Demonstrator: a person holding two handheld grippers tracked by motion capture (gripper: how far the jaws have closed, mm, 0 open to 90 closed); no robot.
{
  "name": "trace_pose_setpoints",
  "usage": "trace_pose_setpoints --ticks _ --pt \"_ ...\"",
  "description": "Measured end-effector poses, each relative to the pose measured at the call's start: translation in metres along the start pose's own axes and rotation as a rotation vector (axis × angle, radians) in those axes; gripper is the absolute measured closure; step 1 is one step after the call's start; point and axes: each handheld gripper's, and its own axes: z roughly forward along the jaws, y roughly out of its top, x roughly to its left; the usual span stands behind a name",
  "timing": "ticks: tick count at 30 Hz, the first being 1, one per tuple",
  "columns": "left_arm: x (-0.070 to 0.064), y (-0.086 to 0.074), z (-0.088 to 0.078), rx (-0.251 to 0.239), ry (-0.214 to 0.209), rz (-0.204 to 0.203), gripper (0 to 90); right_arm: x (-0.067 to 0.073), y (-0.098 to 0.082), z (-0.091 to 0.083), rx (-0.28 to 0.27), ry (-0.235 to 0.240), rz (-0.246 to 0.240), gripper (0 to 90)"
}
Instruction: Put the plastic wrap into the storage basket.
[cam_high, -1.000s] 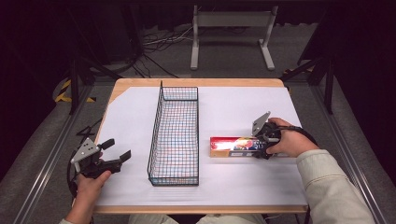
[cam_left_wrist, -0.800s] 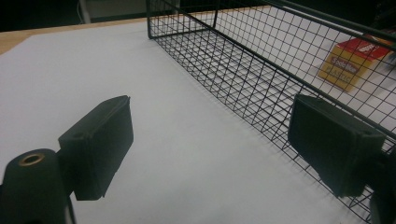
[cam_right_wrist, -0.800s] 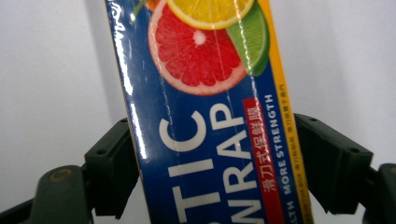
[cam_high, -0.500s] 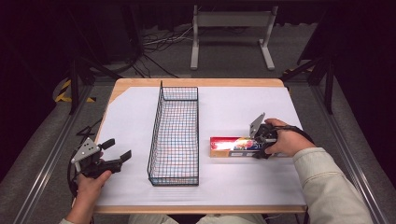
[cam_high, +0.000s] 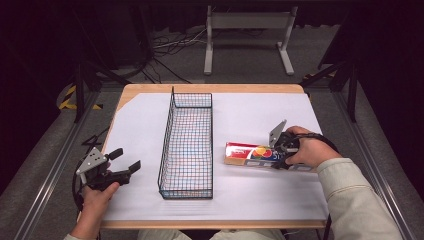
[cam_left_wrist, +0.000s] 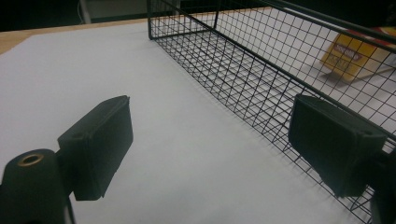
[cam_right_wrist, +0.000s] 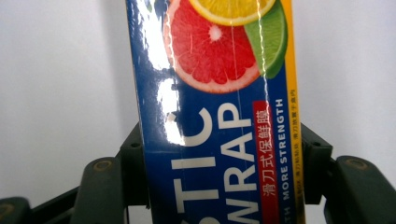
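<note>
A long plastic wrap box (cam_high: 248, 153), blue with citrus pictures, lies flat on the white sheet to the right of a black wire basket (cam_high: 165, 150). My right gripper (cam_high: 275, 155) has just been closing on the box's near end. In the right gripper view both pads press against the sides of the box (cam_right_wrist: 219, 116), so the right gripper (cam_right_wrist: 224, 161) is shut on it. My left gripper (cam_high: 126, 160) rests open at the table's left front, beside the basket. In the left gripper view nothing lies between the jaws of the left gripper (cam_left_wrist: 210, 154). The basket wall (cam_left_wrist: 243, 70) runs just to their right, with the box (cam_left_wrist: 350, 56) seen through the mesh.
White paper (cam_high: 140, 130) covers the wooden table (cam_high: 240, 88). The basket holds nothing. A metal stand (cam_high: 247, 30) and cables (cam_high: 165, 45) lie on the floor beyond the far edge. Dark frame rails (cam_high: 55, 165) flank the table.
The right gripper's jaws have come together onto the box end, and the hand has shifted slightly. The box still lies on the sheet. The left gripper has stayed still.
</note>
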Motion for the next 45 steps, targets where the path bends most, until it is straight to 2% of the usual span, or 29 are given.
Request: trace_pose_setpoints --ticks 7,10,16,18,22,24,30,36,38,39,42,43,44,45 --pt "0.0 0.001 0.001 -0.002 -0.002 0.006 14.7 0.0 0.004 -0.028 -0.091 -0.029 0.094 40.2" --pt "0.0 0.001 0.001 -0.005 -0.003 0.005 14.7 0.001 0.009 -0.041 -0.125 -0.045 0.17 40.3" --pt "0.001 0.001 0.001 -0.007 -0.001 0.003 14.7 0.002 0.018 -0.058 -0.17 -0.043 0.243 40.3" --pt "0.001 0.001 0.001 -0.008 0.0 0.002 14.7 0.002 0.022 -0.063 -0.186 -0.036 0.293 40.4" --pt "0.001 0.001 0.002 -0.008 -0.002 0.002 14.8 0.005 0.031 -0.07 -0.208 -0.067 0.371 40.7" --pt "0.001 0.001 0.001 -0.008 0.0 0.001 14.8 0.006 0.034 -0.073 -0.226 -0.08 0.395 40.8" --pt "0.001 0.001 0.001 -0.01 -0.001 0.001 14.8 0.01 0.048 -0.083 -0.302 -0.088 0.559 41.0" --pt "0.001 0.001 0.002 -0.013 -0.001 -0.001 14.8 0.013 0.063 -0.088 -0.33 -0.166 0.627 41.8" --pt "0.002 0.001 0.002 -0.013 0.0 -0.002 14.8 0.014 0.068 -0.088 -0.343 -0.195 0.664 41.9" --pt "0.002 0.001 0.002 -0.014 0.0 -0.002 14.8 0.014 0.071 -0.088 -0.357 -0.204 0.699 41.9" --pt "0.002 0.001 0.002 -0.015 0.001 -0.002 14.8 0.014 0.076 -0.088 -0.383 -0.225 0.741 42.0" --pt "0.001 0.001 0.002 -0.015 0.001 -0.002 14.8 0.014 0.076 -0.088 -0.383 -0.225 0.741 42.0" --pt "0.001 0.001 0.002 -0.012 -0.001 0.0 14.8 0.013 0.081 -0.088 -0.392 -0.225 0.804 42.1" --pt "0.001 0.002 0.002 -0.012 -0.001 0.001 14.8 0.013 0.084 -0.088 -0.393 -0.223 0.832 42.1"
